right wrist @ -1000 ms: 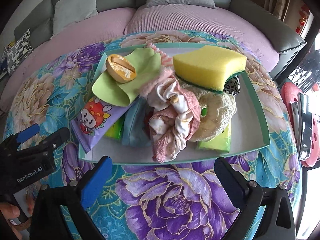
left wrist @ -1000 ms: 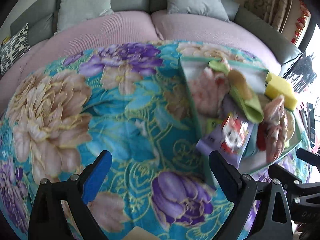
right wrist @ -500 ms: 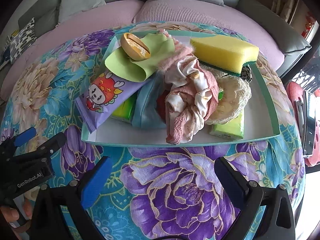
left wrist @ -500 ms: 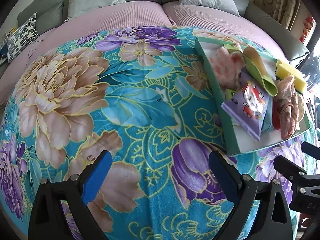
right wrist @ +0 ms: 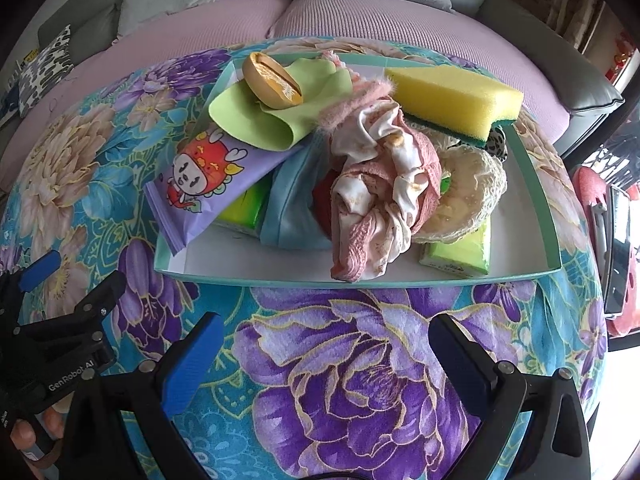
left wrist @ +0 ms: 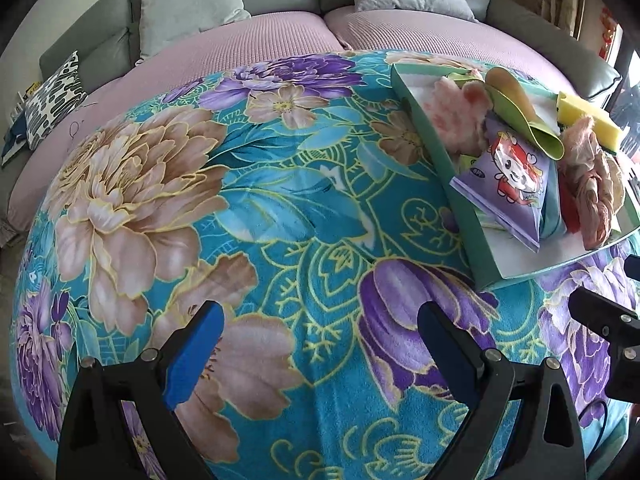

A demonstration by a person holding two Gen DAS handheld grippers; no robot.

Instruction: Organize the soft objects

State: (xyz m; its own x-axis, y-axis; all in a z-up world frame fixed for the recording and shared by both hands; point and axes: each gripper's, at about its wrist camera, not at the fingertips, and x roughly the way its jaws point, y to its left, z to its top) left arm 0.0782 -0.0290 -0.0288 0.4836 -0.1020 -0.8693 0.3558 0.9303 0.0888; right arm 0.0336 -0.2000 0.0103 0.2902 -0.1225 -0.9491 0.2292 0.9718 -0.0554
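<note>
A teal-rimmed tray [right wrist: 400, 278] [left wrist: 464, 216] sits on the floral cloth, piled with soft things. On top lie a yellow sponge [right wrist: 456, 98] [left wrist: 588, 118], a light green cloth [right wrist: 272, 116], an orange squishy bun [right wrist: 272, 86], a crumpled pink-and-white cloth [right wrist: 380, 196] and a purple cartoon packet [right wrist: 204, 176] [left wrist: 512, 172]. A cream net scrubber [right wrist: 468, 196] and green tissue packs [right wrist: 460, 254] lie beneath. My right gripper [right wrist: 322, 354] is open just in front of the tray. My left gripper [left wrist: 318, 342] is open over bare cloth, left of the tray.
The floral blanket [left wrist: 240, 208] covers the table; its left half carries nothing. Behind it runs a pink-covered sofa [left wrist: 280, 40] with grey cushions [left wrist: 188, 4] and a patterned pillow [left wrist: 52, 100]. A red stool [right wrist: 600, 200] stands past the table's right edge.
Both grippers have pulled back toward me, so the tray sits farther away in both views. The objects in the tray have not moved. Both stay open.
</note>
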